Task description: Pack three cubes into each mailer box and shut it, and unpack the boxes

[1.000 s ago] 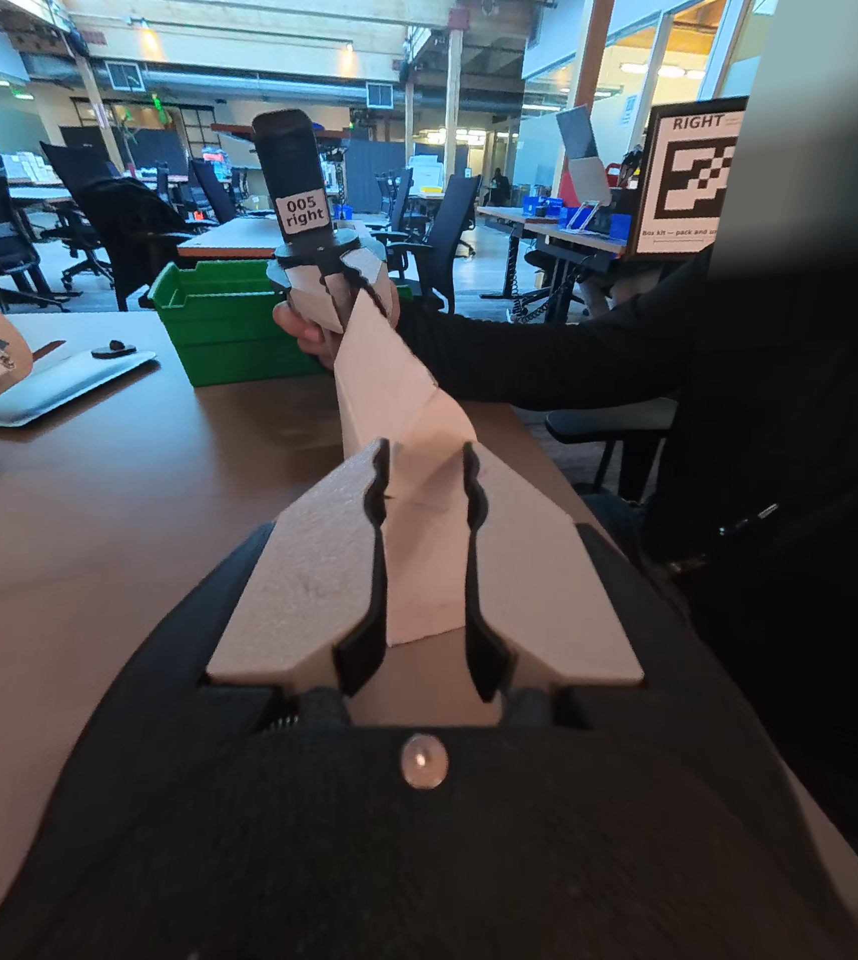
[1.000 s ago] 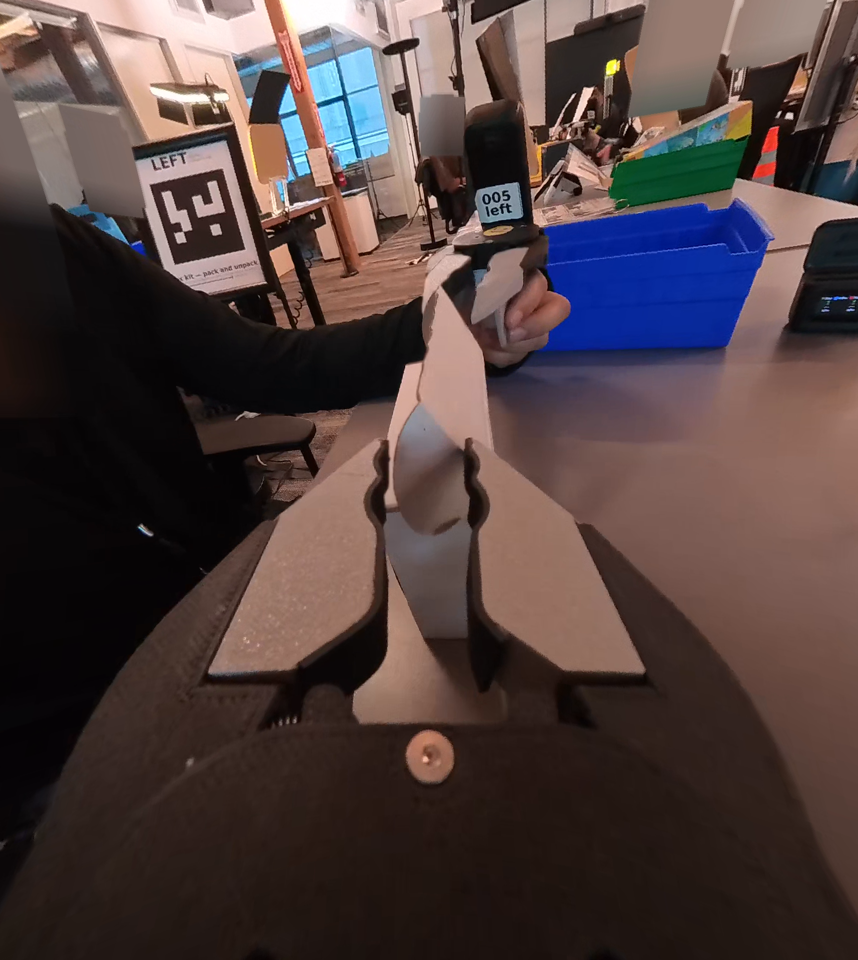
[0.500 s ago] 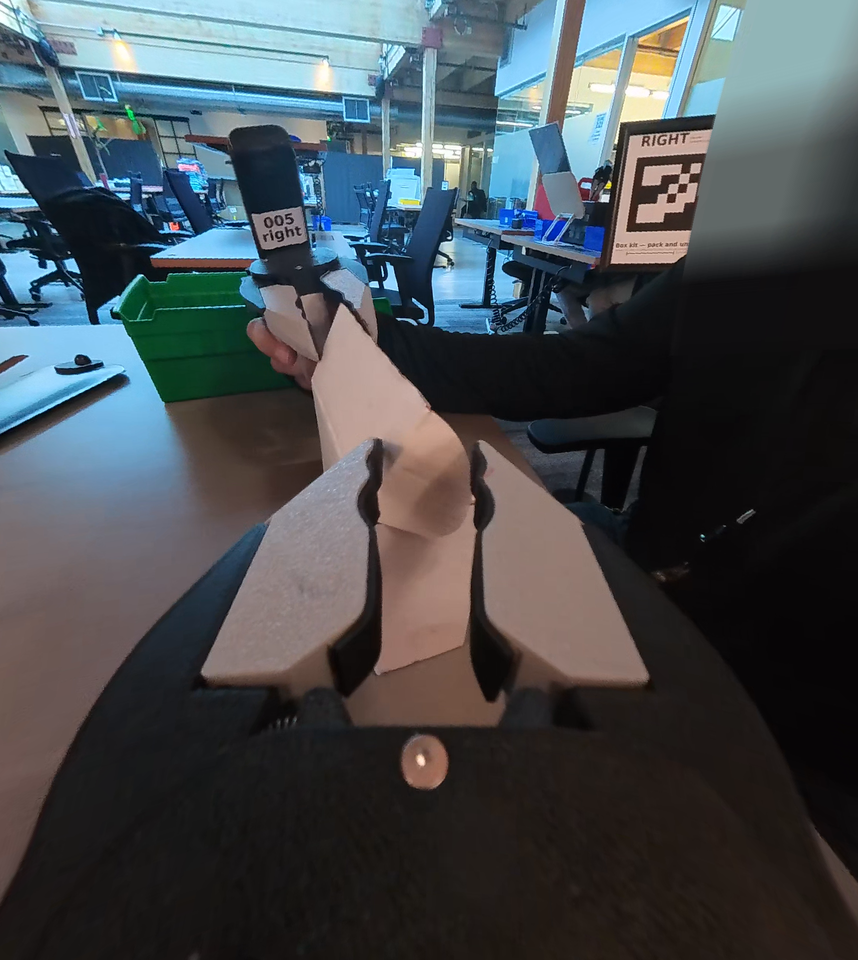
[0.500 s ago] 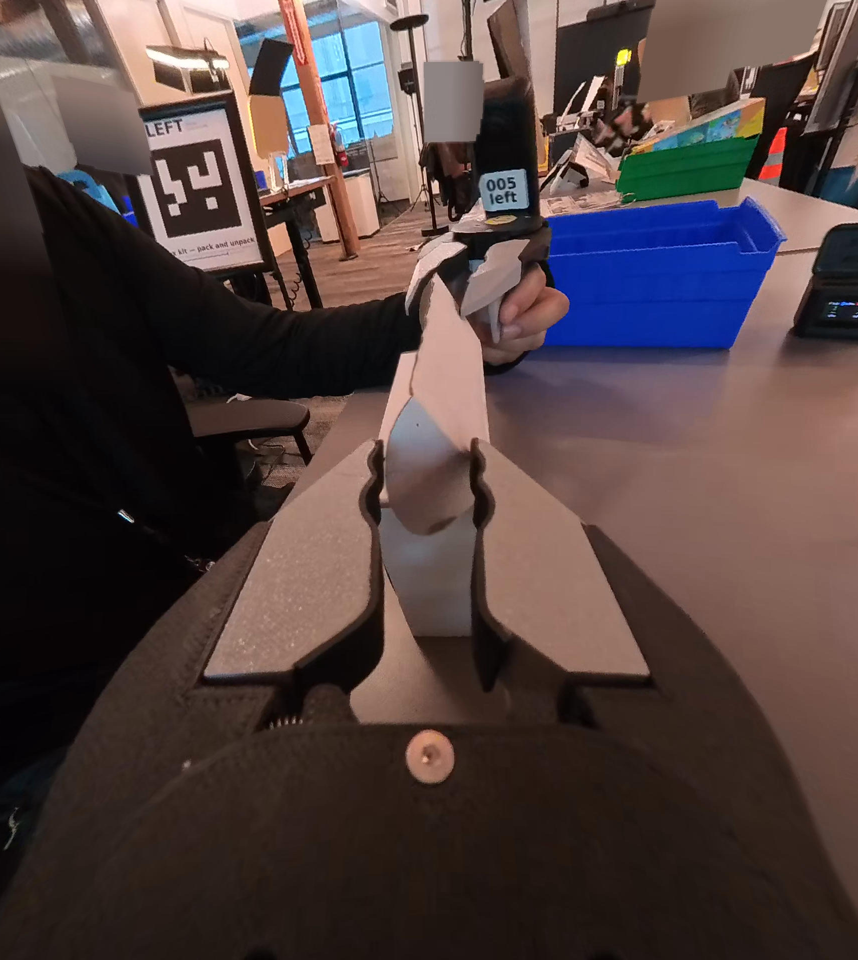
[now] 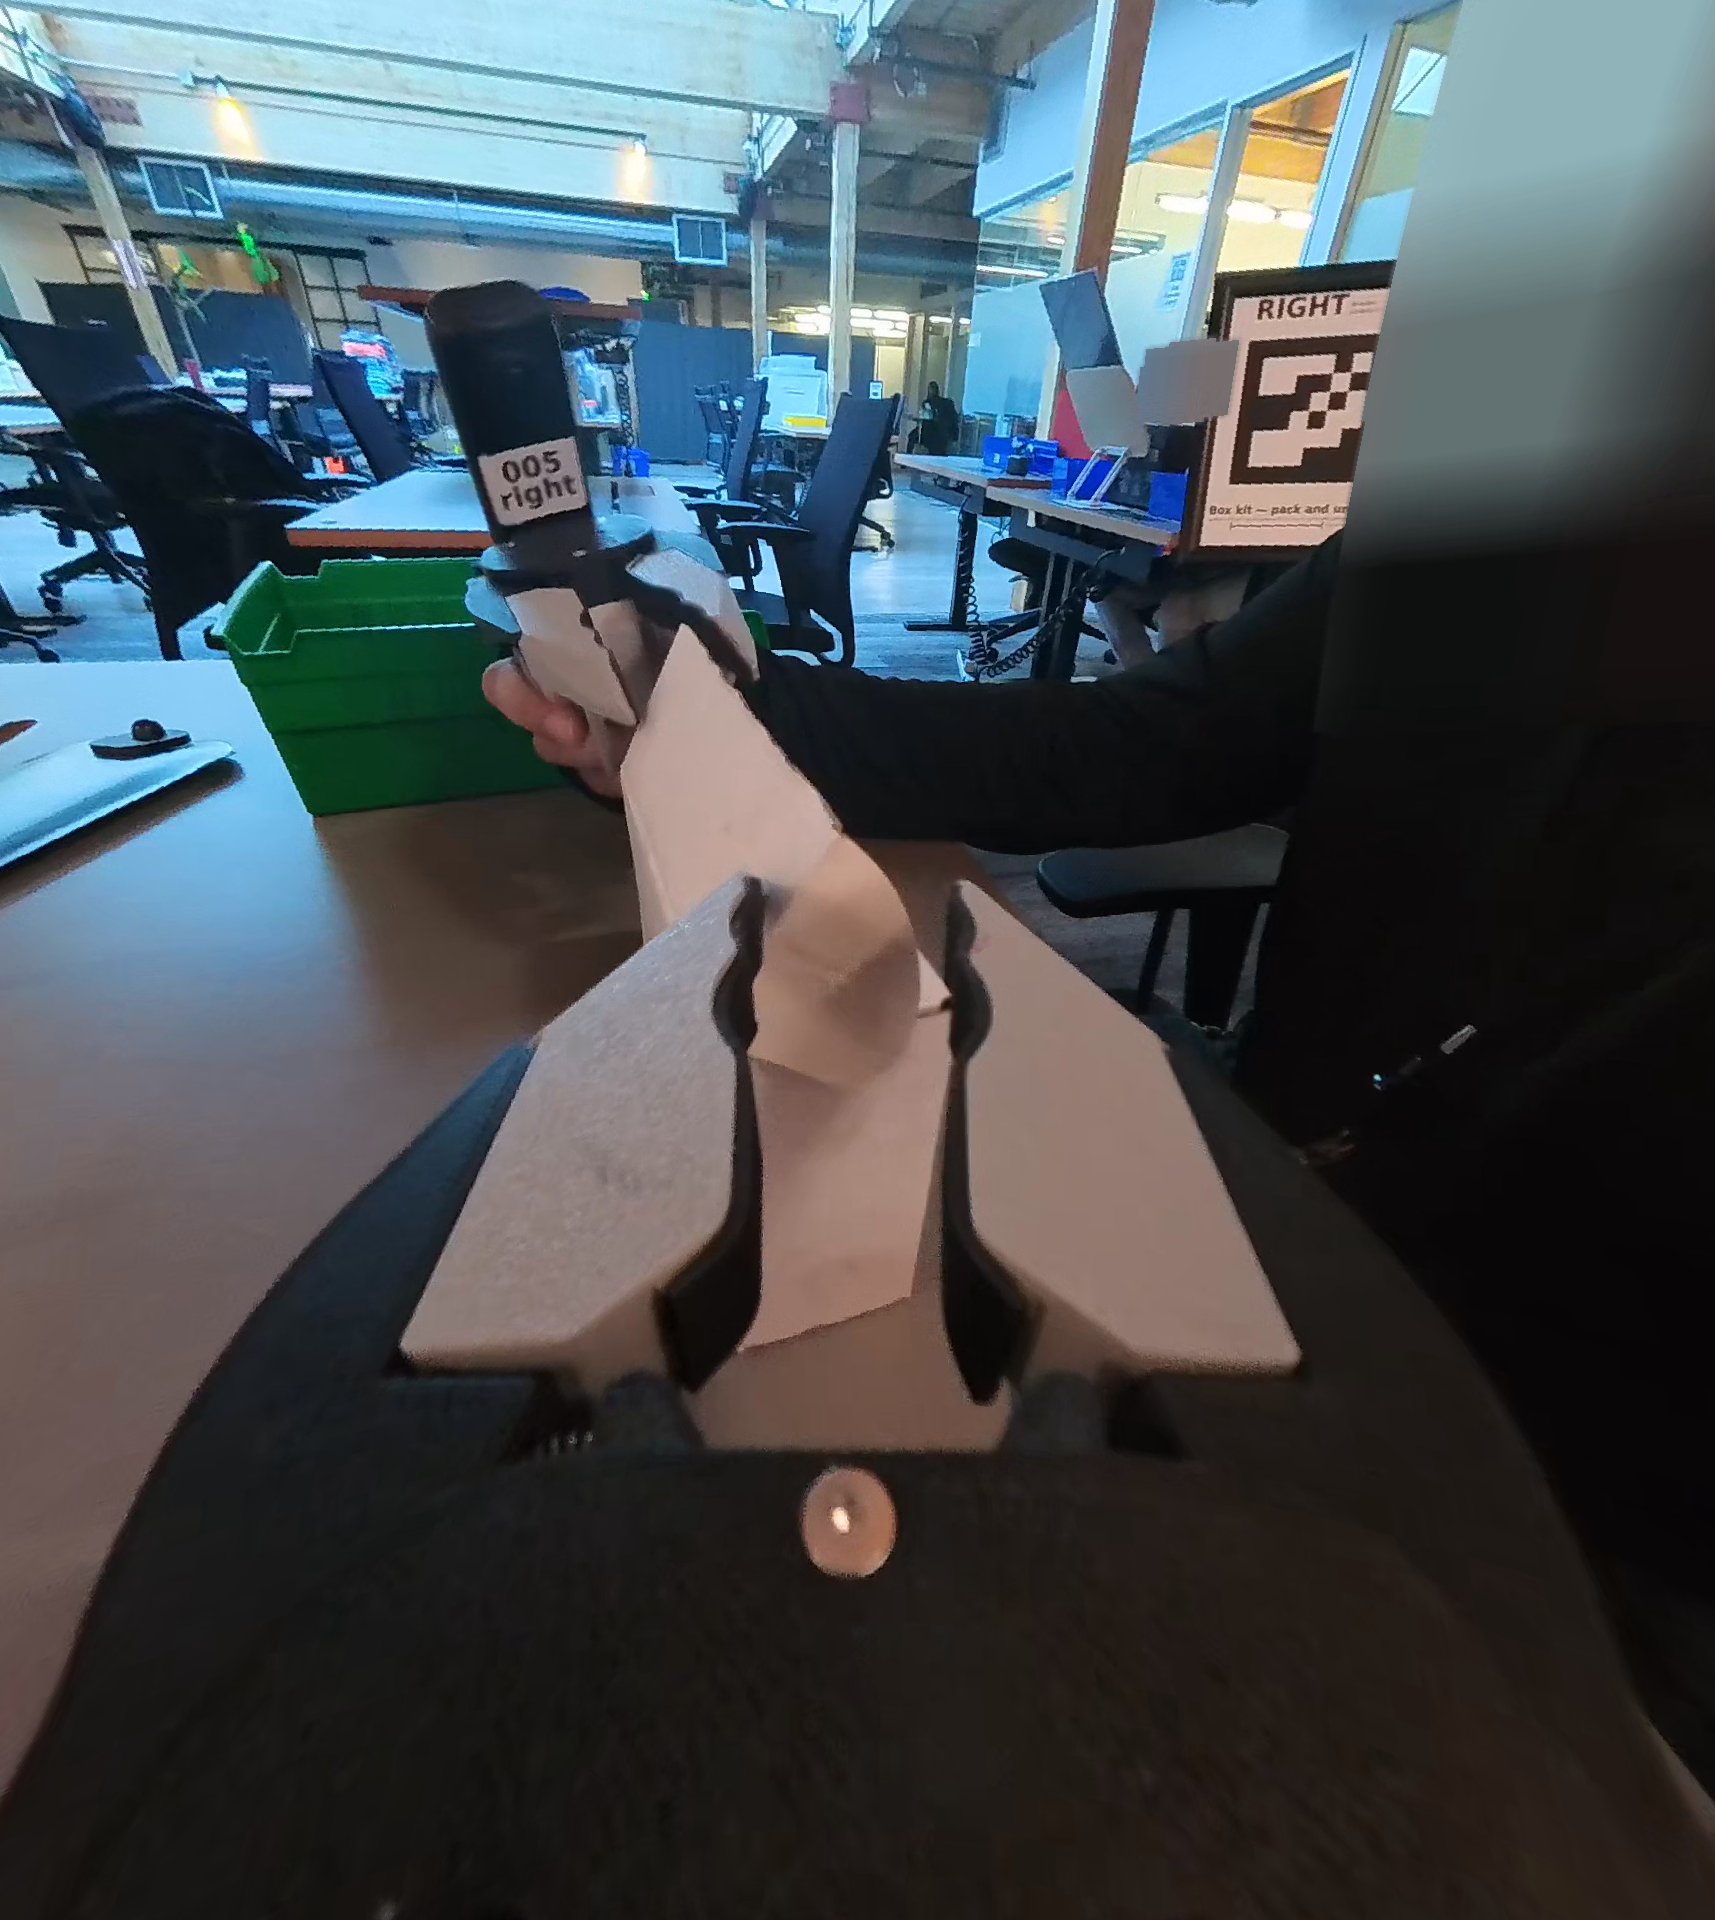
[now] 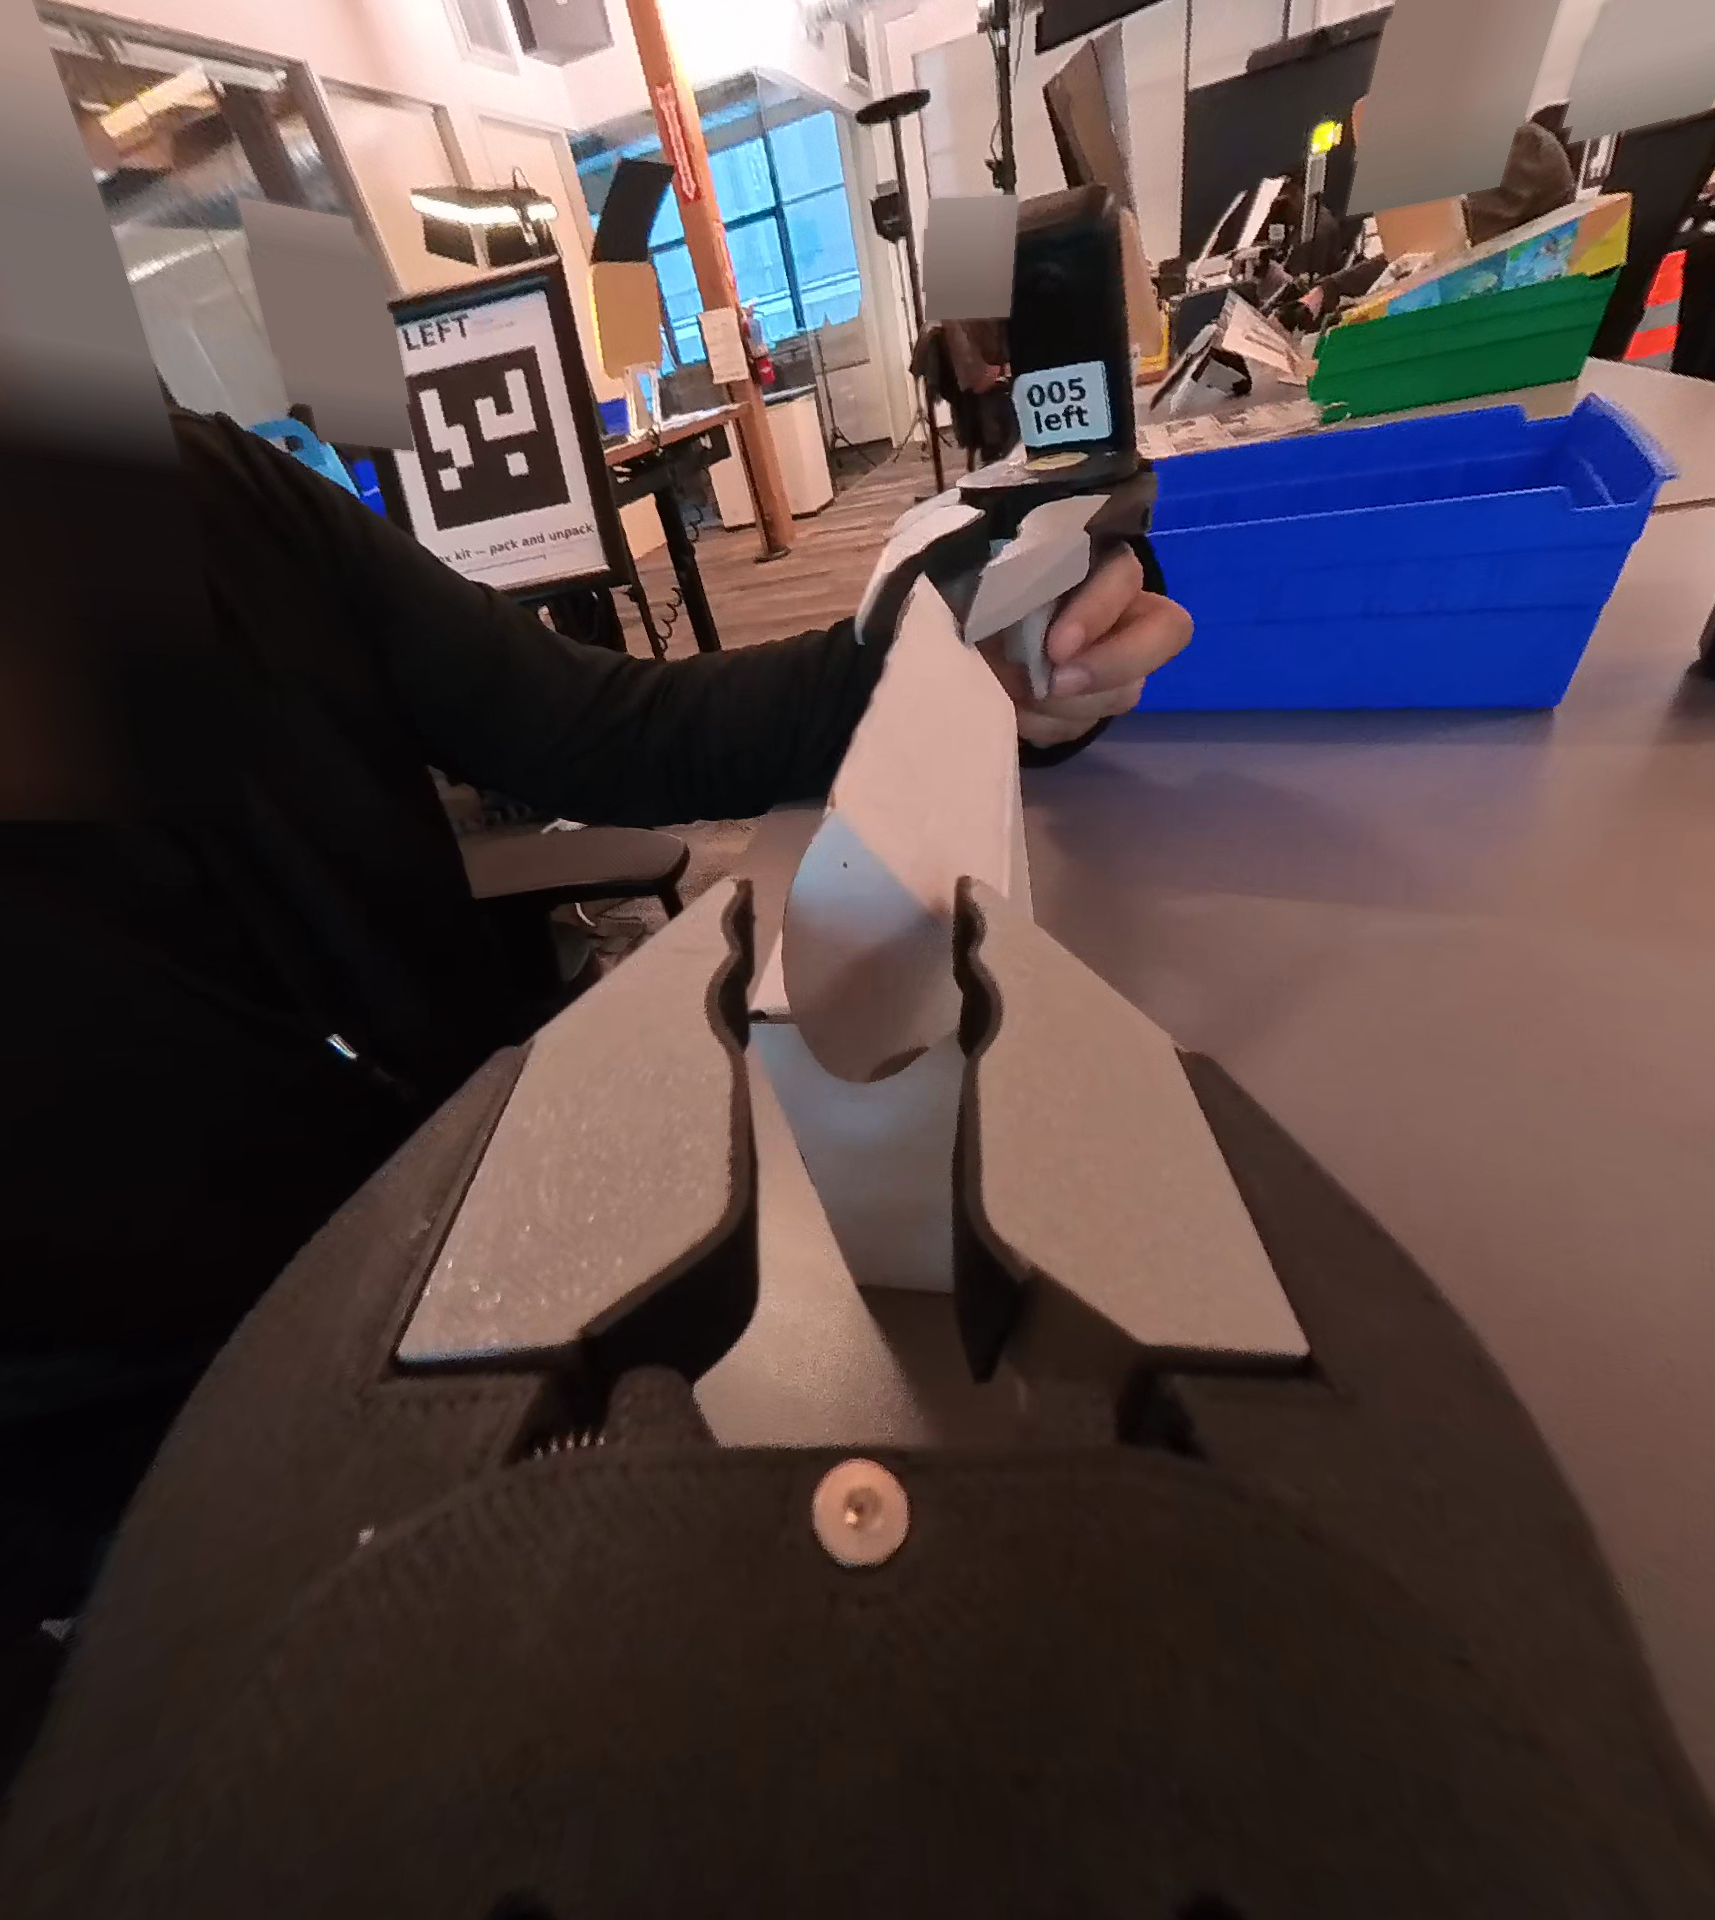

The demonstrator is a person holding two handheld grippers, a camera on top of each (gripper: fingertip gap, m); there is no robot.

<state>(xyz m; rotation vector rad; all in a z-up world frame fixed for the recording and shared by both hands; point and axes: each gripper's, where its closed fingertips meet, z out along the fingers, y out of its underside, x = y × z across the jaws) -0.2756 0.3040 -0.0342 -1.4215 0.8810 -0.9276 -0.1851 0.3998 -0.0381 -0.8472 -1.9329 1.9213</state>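
- Office worktop carries green bin.
- Left gripper and right gripper each clench one end of flat white mailer box.
- Light, bendy card; hold the edges.

Matt white cardboard mailer box; glossy wooden table.
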